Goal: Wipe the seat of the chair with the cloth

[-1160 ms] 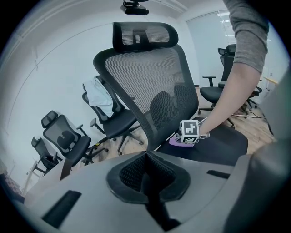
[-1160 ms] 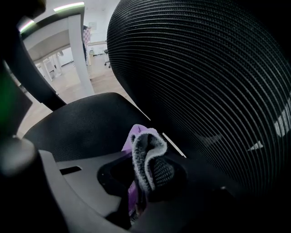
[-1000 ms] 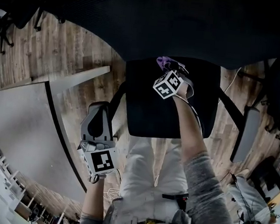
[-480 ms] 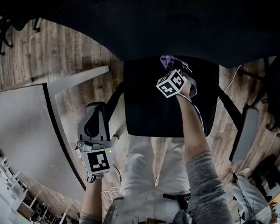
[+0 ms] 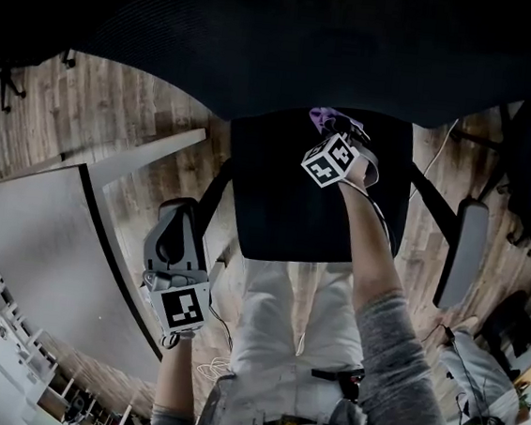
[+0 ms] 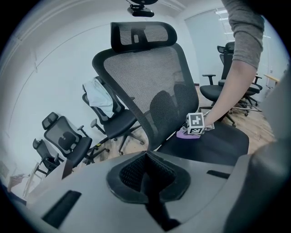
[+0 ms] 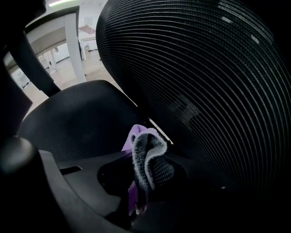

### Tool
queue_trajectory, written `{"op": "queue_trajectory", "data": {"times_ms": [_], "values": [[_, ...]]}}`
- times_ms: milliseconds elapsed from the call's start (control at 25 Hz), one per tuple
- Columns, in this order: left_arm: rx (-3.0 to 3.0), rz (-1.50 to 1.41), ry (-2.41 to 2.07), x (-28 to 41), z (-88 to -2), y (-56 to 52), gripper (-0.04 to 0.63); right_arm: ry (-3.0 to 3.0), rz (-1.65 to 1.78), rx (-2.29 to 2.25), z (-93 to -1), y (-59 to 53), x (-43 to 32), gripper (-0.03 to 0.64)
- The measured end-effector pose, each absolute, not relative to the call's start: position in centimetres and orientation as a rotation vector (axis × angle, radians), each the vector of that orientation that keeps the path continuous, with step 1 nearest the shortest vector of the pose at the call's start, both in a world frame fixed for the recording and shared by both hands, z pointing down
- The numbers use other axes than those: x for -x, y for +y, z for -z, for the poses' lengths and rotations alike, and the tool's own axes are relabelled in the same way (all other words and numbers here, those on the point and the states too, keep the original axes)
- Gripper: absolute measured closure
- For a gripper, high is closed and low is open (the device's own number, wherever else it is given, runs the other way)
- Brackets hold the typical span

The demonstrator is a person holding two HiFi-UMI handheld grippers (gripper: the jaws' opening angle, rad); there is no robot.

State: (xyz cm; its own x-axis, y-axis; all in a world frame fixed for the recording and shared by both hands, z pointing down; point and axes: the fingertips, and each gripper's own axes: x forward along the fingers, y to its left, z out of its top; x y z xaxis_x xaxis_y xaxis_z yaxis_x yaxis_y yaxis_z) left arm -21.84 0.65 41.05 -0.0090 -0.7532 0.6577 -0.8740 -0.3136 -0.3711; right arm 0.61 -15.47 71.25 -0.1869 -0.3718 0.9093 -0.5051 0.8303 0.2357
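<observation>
Purple on 1 face and grey terry on the other, the cloth point(image 7: 144, 150) is pinched in the closed jaws of our right hand-held gripper point(image 7: 141, 191), folded into a loop. Its lower part is lost in the dark between the jaws, and from the head view we see only a purple tip past the marker cube point(image 5: 329, 162). It lies at the back of the black seat point(image 5: 286, 200), just below the mesh backrest point(image 7: 209, 73). Our left hand-held gripper point(image 6: 148, 182) has its jaws pressed together on nothing, off the seat's left side, over wood floor point(image 5: 153, 120) beside a pale surface point(image 5: 35, 249). Other office chairs point(image 6: 68, 141) stand by the white wall point(image 6: 45, 68).
</observation>
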Motion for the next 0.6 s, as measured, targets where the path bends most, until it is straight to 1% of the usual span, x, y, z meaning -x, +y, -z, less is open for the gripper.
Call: {"op": "queue_trajectory", "data": {"times_ms": [600], "values": [[-2.098, -1.241, -1.757, 21.9, -41.0, 0.8, 0.597, -1.790, -0.135, -0.694, -71.0, -16.0, -3.4, 0.565]]}}
